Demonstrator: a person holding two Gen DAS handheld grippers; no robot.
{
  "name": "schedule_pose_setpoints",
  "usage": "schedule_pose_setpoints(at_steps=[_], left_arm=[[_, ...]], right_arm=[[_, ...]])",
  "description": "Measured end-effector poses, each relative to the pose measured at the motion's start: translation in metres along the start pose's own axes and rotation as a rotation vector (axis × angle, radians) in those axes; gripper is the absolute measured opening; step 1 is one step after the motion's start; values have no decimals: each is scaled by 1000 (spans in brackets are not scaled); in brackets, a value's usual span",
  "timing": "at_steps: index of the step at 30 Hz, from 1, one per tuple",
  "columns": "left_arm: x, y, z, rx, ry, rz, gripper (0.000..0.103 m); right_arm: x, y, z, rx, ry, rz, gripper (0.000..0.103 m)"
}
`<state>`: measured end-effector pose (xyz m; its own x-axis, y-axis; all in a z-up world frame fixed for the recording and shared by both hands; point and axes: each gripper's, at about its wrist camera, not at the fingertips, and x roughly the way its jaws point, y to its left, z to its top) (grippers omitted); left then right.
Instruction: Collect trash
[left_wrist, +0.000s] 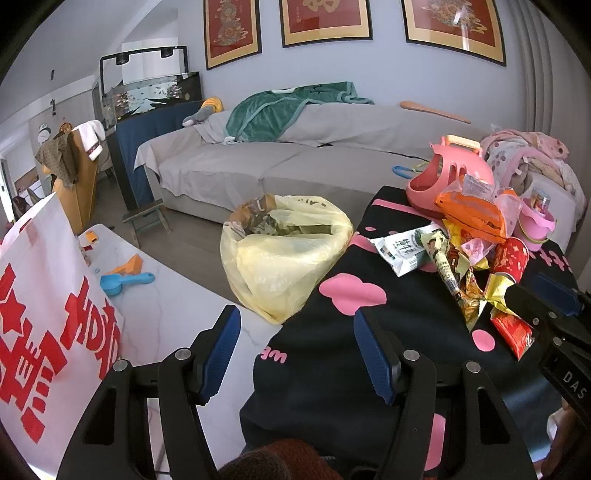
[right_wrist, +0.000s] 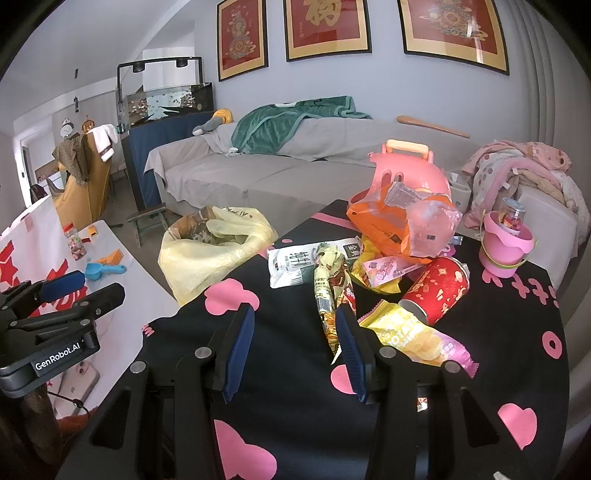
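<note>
A black cloth (right_wrist: 295, 369) scattered with pink blobs covers the tabletop. On it lie a pale yellow plastic bag (right_wrist: 207, 251), an orange bag (right_wrist: 384, 225), a red cup (right_wrist: 439, 288) with gold motifs and a pink bucket (right_wrist: 506, 243). At the frame's left stands a white bag (left_wrist: 40, 295) with red characters.

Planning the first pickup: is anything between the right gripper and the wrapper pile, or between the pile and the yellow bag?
Nothing visible blocks either path. The right gripper is open and empty just short of the wrapper pile. Only bare black cloth lies between the pile and the open yellow bag at the table's left edge.
</note>
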<state>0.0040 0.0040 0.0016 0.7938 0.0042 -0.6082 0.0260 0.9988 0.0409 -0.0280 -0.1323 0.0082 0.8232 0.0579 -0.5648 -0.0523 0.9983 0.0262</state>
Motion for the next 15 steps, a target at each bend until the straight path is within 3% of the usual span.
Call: schedule_pose_setpoints(at_steps=[15], left_arm=[[-1,5,4,-2,-1,0,64]], right_arm=[[0,0,0,3,-1,0,44]])
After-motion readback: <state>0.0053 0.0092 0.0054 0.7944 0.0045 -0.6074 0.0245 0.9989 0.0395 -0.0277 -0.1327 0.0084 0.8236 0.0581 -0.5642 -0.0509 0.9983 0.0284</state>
